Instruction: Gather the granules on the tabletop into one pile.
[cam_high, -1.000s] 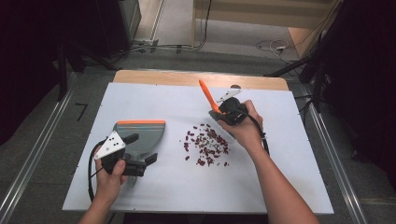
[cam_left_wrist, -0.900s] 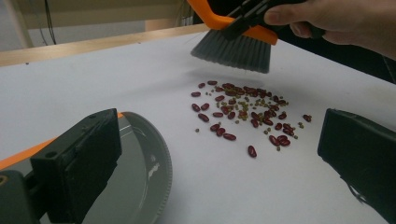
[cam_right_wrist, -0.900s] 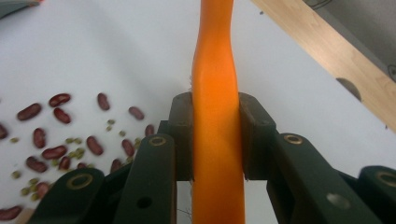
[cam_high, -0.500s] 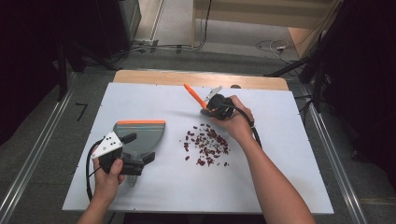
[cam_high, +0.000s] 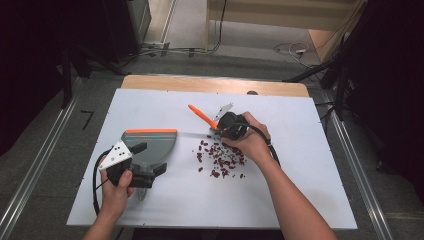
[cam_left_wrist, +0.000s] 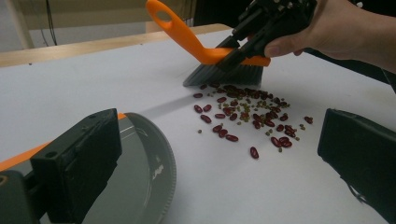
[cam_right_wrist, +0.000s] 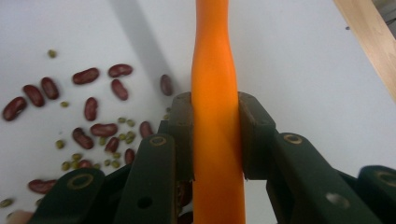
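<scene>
Right gripper (cam_right_wrist: 215, 140) clamps the smooth orange plastic brush (cam_left_wrist: 219, 58), grey bristles beside glossy red kidney beans (cam_left_wrist: 243, 114); left gripper (cam_high: 131, 167), jaws apart, straddles the grey dustpan (cam_high: 150, 142) handle.

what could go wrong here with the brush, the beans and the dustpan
1. The dustpan sits apart from the beans, so a sweep by the brush may scatter them across the table.
2. The right gripper clamps only the narrow orange handle; it may twist under pressure.
3. The tiny green beans may slip under the bristles.
</scene>
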